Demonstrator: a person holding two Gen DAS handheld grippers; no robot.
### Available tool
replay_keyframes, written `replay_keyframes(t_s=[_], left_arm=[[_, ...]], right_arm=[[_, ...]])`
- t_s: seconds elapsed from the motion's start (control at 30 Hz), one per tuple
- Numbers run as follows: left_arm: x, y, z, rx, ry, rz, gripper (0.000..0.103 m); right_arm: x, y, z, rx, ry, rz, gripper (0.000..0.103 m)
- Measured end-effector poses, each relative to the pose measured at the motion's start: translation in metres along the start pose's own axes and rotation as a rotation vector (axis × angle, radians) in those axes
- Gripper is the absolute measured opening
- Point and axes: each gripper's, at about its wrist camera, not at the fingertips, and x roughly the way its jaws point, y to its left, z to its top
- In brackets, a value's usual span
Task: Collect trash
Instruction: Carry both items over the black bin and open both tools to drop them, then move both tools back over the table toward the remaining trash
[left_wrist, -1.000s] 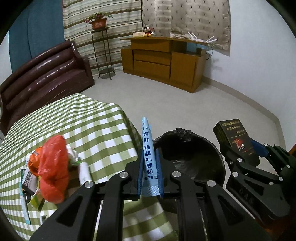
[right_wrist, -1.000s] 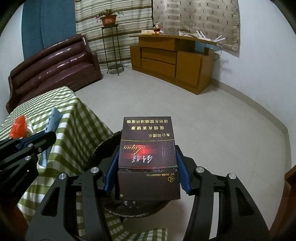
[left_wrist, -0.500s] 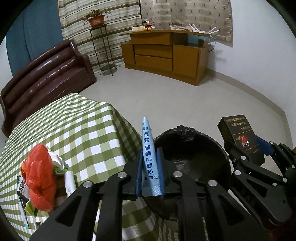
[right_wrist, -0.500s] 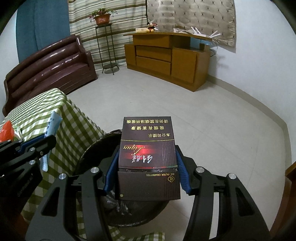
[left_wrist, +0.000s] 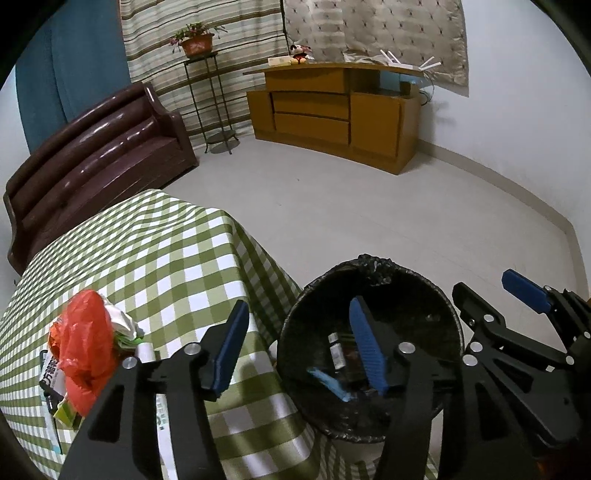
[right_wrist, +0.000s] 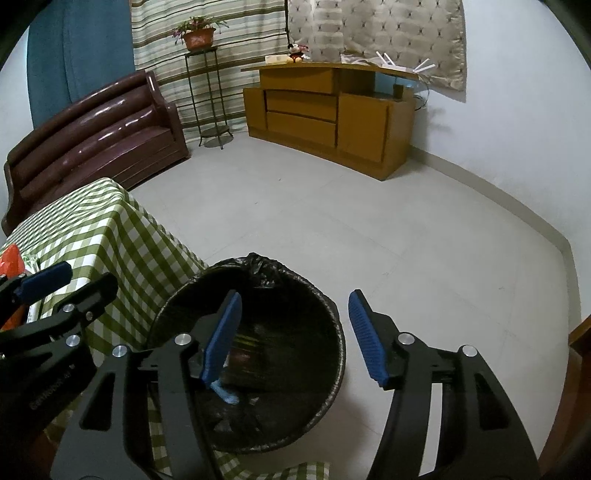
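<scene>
Opening with nothing between their jaws, both grippers (left_wrist: 295, 347) (right_wrist: 293, 339) hang over the bin (left_wrist: 436, 295).

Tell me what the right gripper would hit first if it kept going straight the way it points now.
Probably the black-lined trash bin. The right gripper, jaws opening with nothing between them, aims down over its right rim, so it would likely meet the rim or liner; depth is unclear.

Left gripper (left_wrist: 299, 347) jaws opening with nothing between them, black-lined trash bin (left_wrist: 436, 291) seen below, blue sachet (left_wrist: 328, 384) lying inside, red bag (left_wrist: 85, 347) left on checked tablecloth (left_wrist: 155, 251).
</scene>
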Motion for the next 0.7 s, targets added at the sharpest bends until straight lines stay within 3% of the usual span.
replay_keyframes(t_s=[0.4, 0.7], left_arm=[[-0.047, 0.036, -0.015, -0.028, -0.026, 0.013, 0.066], [-0.09, 0.1, -0.049, -0.092, -0.036, 0.088, 0.068]], right_arm=[[-0.037, 0.021, -0.008, -0.03, -0.002, 0.031, 0.059], [-0.073, 0.071, -0.018, -0.104, -0.013, 0.104, 0.059]])
